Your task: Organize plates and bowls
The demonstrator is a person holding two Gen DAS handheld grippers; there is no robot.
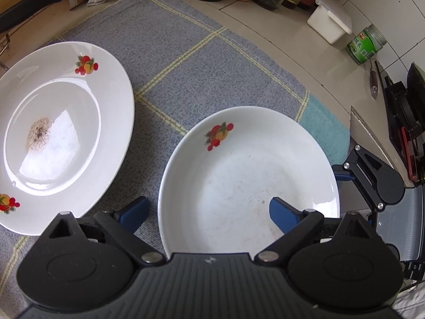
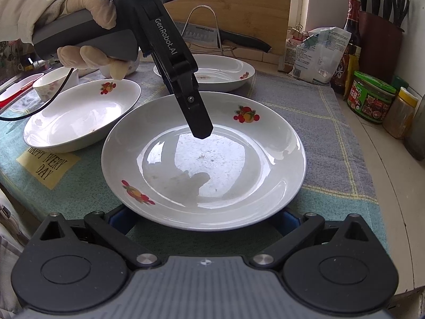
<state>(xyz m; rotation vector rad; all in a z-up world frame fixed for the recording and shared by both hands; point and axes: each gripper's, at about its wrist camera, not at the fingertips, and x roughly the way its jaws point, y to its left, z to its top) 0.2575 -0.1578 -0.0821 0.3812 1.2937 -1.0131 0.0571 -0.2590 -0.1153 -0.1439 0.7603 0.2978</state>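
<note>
A white plate with fruit decals (image 1: pixel 239 164) (image 2: pixel 207 159) lies on the checked cloth (image 1: pixel 199 61). My left gripper (image 1: pixel 208 204) points steeply down at it and stands open. One blue pad is over the plate's well, the other is outside its rim above the cloth, and neither presses on it. The right wrist view shows one of its fingers (image 2: pixel 198 117) hanging over the plate. My right gripper (image 2: pixel 204 220) is open at the plate's near edge, its blue fingertips partly hidden under the rim. A second decal plate (image 1: pixel 66 133) (image 2: pixel 212 74) with brown residue lies beside it.
A deeper white dish (image 2: pixel 79 119) and small bowls (image 2: pixel 55 82) sit at the left. Jars (image 2: pixel 372 101), bottles, a bag (image 2: pixel 316 55) and a knife block (image 2: pixel 382 26) line the back right. A white box (image 1: pixel 329 24) and a green jar (image 1: pixel 366 43) stand on the counter.
</note>
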